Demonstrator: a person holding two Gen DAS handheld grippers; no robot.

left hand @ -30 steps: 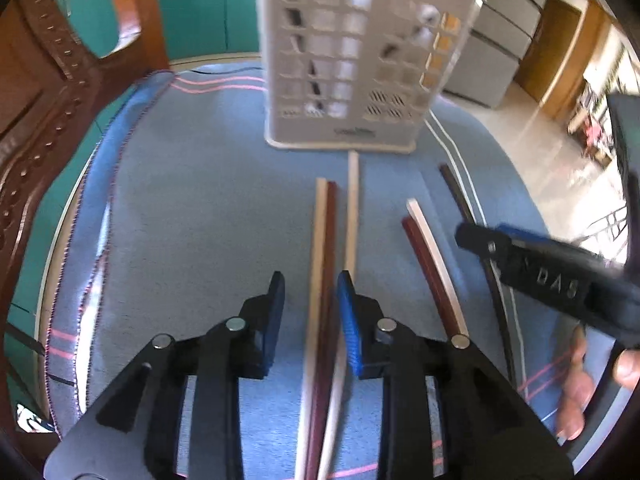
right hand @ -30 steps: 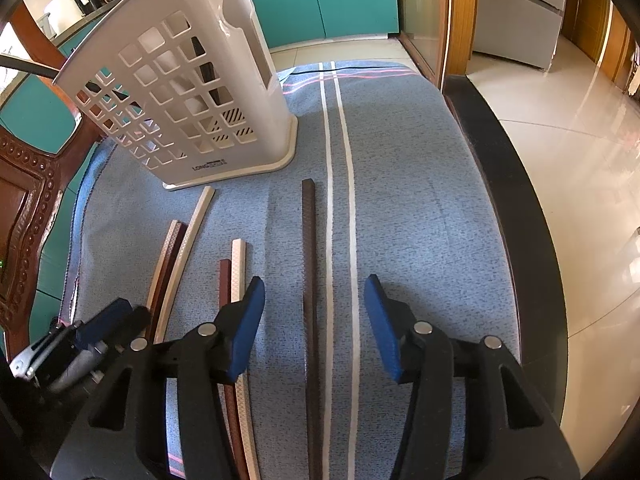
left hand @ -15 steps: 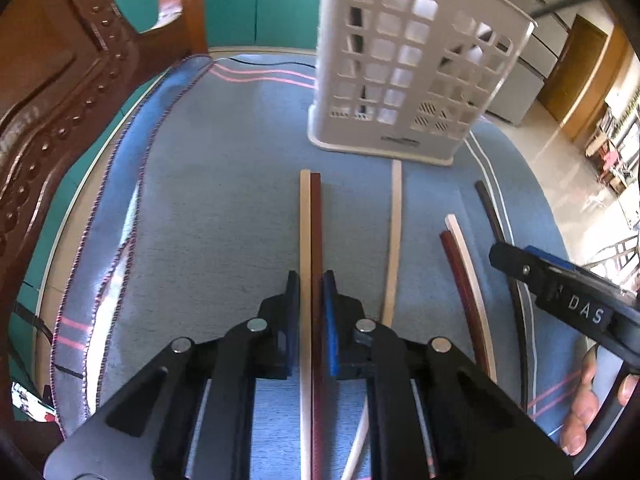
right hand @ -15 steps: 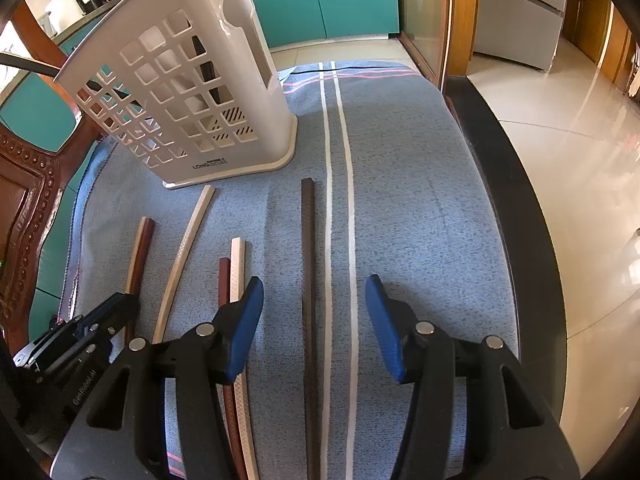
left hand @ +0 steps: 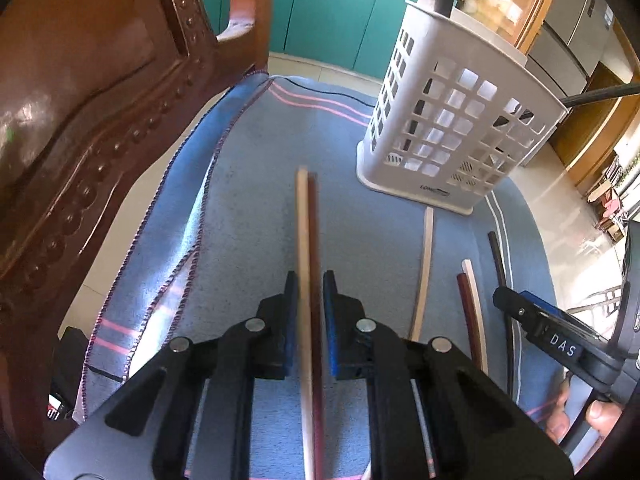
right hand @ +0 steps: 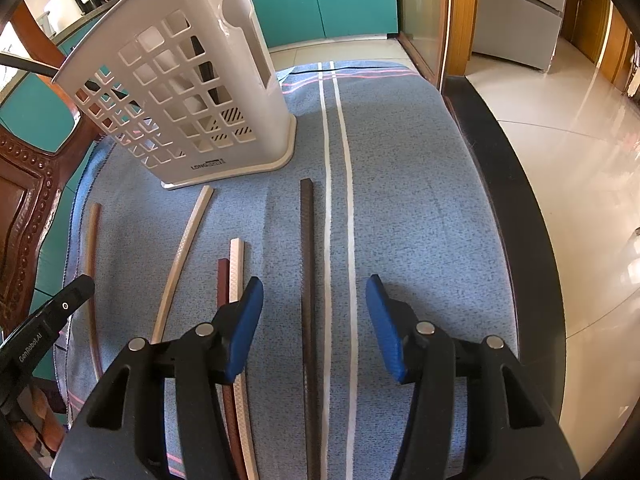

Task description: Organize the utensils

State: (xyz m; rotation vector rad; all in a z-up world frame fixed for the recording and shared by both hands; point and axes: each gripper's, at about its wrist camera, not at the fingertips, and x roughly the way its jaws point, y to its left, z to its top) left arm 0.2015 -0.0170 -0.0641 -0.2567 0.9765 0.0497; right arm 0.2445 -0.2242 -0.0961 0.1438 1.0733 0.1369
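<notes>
Beige and maroon chopsticks (left hand: 308, 240) sit pinched side by side in your left gripper (left hand: 310, 292), lifted over the blue cloth (left hand: 248, 216) left of the white basket (left hand: 452, 120). Your right gripper (right hand: 314, 312) hangs spread wide around the dark chopstick (right hand: 307, 248), pads not touching it.

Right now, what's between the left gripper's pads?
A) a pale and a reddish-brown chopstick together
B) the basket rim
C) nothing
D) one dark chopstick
A: the left gripper is shut on a pale and reddish-brown chopstick pair, which runs side by side out from between its pads.
</notes>
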